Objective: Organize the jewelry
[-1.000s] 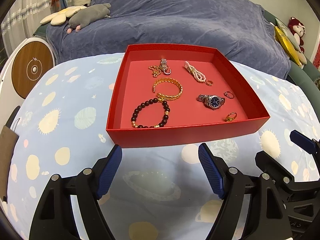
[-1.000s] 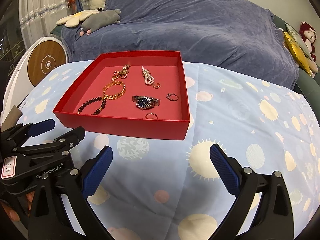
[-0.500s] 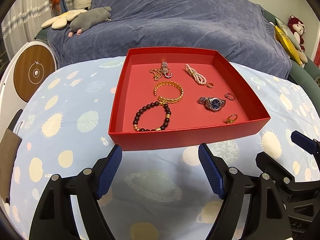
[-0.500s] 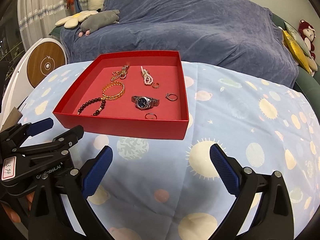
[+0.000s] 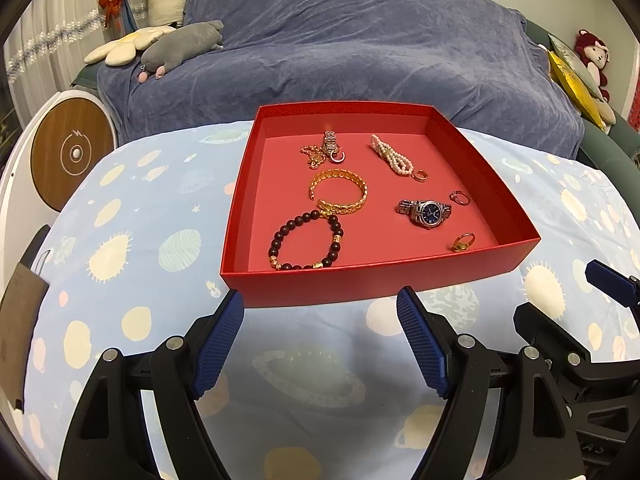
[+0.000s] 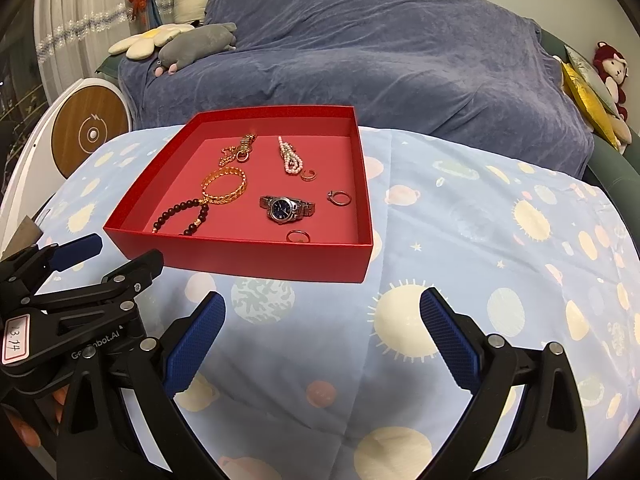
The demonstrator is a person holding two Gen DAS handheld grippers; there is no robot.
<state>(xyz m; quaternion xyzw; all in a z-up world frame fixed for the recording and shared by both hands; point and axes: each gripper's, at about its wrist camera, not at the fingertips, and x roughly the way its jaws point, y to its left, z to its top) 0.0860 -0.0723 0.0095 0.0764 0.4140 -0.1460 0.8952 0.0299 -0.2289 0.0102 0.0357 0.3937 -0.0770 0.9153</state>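
Red tray [image 5: 372,284] sitting on bed quilt [image 5: 120,240], jewelry inside: beaded bracelet [image 5: 306,240] at 7 o'clock, watch [image 5: 426,212] at 4. Both views creeping closer than moment ago. Left gripper [image 5: 320,336] and right gripper [image 6: 322,334] hovering spread, holding nothing. Pick seemingly coming.

A bedroom corner in soft indoor light

A blue-grey blanket [image 5: 360,52] drapes the sofa behind a pale-blue planet-print quilt [image 6: 480,280]; plush toys [image 5: 180,46] sit left, white curtains [image 6: 60,28] beyond, a round wooden-faced device [image 5: 72,156] beside them.
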